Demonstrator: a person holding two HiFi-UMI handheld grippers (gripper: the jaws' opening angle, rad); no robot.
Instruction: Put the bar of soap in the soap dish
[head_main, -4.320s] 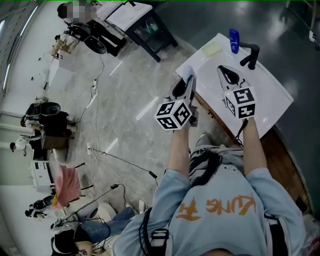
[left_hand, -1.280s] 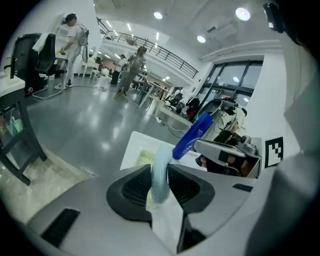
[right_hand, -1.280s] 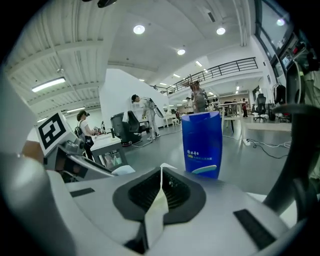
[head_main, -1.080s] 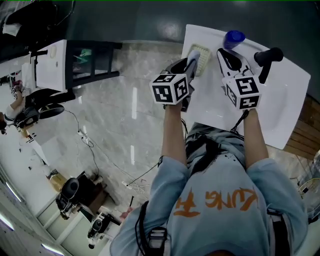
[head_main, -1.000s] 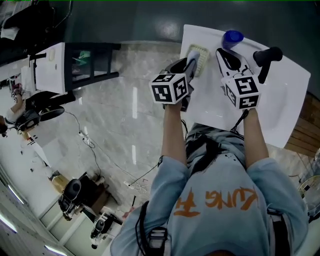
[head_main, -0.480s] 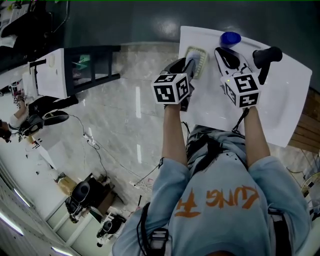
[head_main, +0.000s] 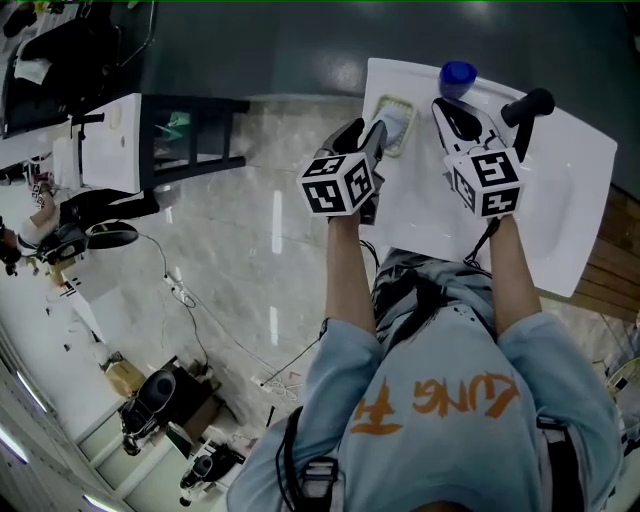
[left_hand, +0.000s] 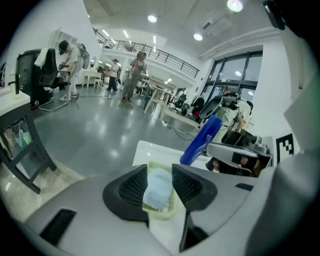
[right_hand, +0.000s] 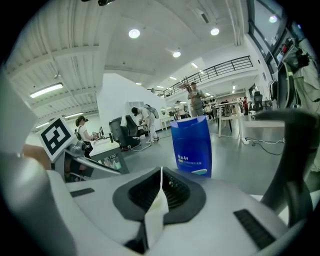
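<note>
one soap (left_hand: 159, 187) between opening left jaws

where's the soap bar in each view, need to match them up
Head view: soap bar top centre, lying in the soap dish.
Left gripper view: soap bar low centre, in the soap dish.
Right gripper view: not in it.
Shared landmark: the blue bottle, seen in all three.

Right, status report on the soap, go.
Left gripper opening, soap bar between its jaws, lying in the soap dish. Right gripper shut, empty. Blue bottle stands clear behind.
</note>
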